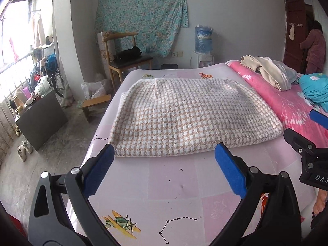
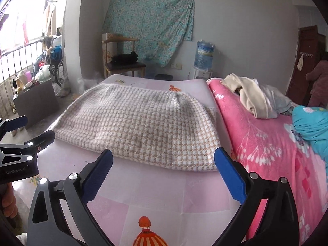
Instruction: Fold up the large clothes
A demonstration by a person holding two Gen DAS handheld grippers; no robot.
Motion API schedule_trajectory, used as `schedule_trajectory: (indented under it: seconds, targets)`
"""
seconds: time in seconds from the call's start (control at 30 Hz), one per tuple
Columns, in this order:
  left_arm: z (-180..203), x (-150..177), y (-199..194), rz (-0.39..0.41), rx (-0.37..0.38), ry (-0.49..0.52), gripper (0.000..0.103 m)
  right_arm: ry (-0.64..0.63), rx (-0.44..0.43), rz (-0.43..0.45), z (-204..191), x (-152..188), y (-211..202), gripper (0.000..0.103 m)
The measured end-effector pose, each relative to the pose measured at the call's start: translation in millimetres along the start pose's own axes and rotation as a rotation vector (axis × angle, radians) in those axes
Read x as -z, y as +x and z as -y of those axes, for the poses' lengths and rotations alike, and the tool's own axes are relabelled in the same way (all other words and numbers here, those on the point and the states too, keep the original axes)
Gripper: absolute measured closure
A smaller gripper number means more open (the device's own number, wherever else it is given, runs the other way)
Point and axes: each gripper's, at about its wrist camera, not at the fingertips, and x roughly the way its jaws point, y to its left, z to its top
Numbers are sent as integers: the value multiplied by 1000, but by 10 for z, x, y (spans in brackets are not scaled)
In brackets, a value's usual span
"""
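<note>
The teal bundle (image 2: 311,127) and person at the door (image 1: 314,47) are cut off; perhaps bedding.

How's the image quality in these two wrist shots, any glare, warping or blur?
Left wrist view: the window is blown out white, straight edges bow from fisheye, and the houndstooth garment is sharp. Right wrist view: the same window glares, the corners go dark, and the pink blanket curves with the lens.
</note>
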Motion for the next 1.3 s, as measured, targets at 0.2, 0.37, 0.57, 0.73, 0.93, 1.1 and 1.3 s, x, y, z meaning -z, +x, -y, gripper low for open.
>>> schedule_trajectory:
  seconds: [0.2,0.37,0.57,0.73,0.93,1.1,1.3]
  targets:
    - [112,52,16,-45,-79,16,8,16,3,-31,-37,43,-18,6]
    - [147,177,136,-126,-54,-11,8,61,-15,-109,-12,121,114,6]
    - [145,273,265,-199,-26,-32,8,73,-20,-193,-58,227,283,6]
    - [123,306,347,-241,-12,-62,8,78,-33,-236,-86,271,357,6]
    - [103,314,361,-249,-11,-67,8,56,-26,-259,-114,281,388,6]
    - [102,305,353,-245,-11,-65,8,50,-21,-263,-109,291,384,6]
    - [102,304,351,-245,-7,-66,8,50,-19,-259,-104,286,368,6]
